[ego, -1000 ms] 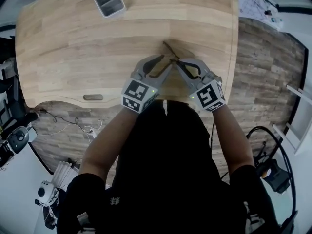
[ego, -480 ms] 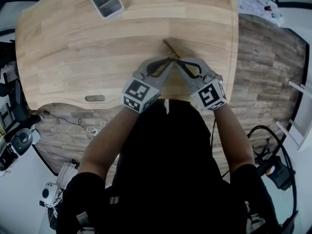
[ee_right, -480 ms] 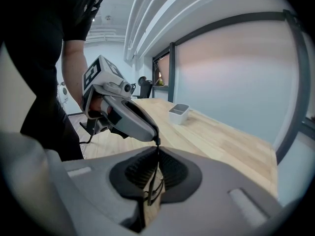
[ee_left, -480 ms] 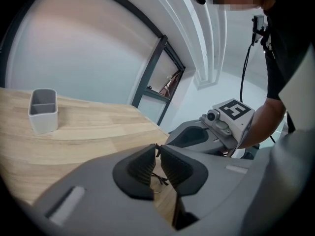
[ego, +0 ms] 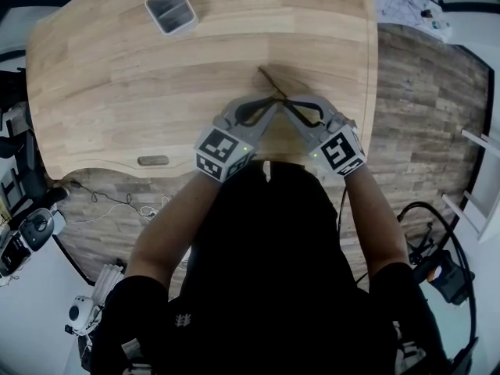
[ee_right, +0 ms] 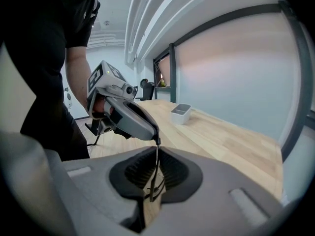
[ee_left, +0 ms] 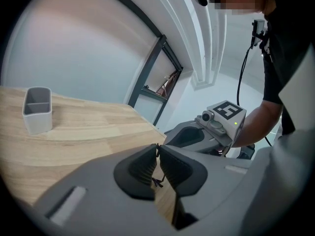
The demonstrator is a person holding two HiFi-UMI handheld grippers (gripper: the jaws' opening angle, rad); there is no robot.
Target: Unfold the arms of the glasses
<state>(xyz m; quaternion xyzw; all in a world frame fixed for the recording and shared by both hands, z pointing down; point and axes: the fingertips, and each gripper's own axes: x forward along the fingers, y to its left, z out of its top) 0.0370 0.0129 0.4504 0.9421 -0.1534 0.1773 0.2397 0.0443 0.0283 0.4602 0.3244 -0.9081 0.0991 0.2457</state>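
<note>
**Both grippers pinch the glasses near the table's front edge**

Over the wooden table [ego: 117, 69], close to the person's side, the left gripper [ee_left: 157, 150] and the right gripper [ee_right: 156, 154] meet tip to tip. The glasses [ego: 268, 80] sit right between them. The left jaws have just been closing and stand almost together, with a thin dark bit of frame nipped between the pads. The right jaws are narrow too, clamped on a slim dark strip of frame. One thin arm pokes out past the tips, away from the person. Which part each pad grips is too small to tell. A grey bin [ego: 171, 7] stands well apart, towards the far left.
</note>
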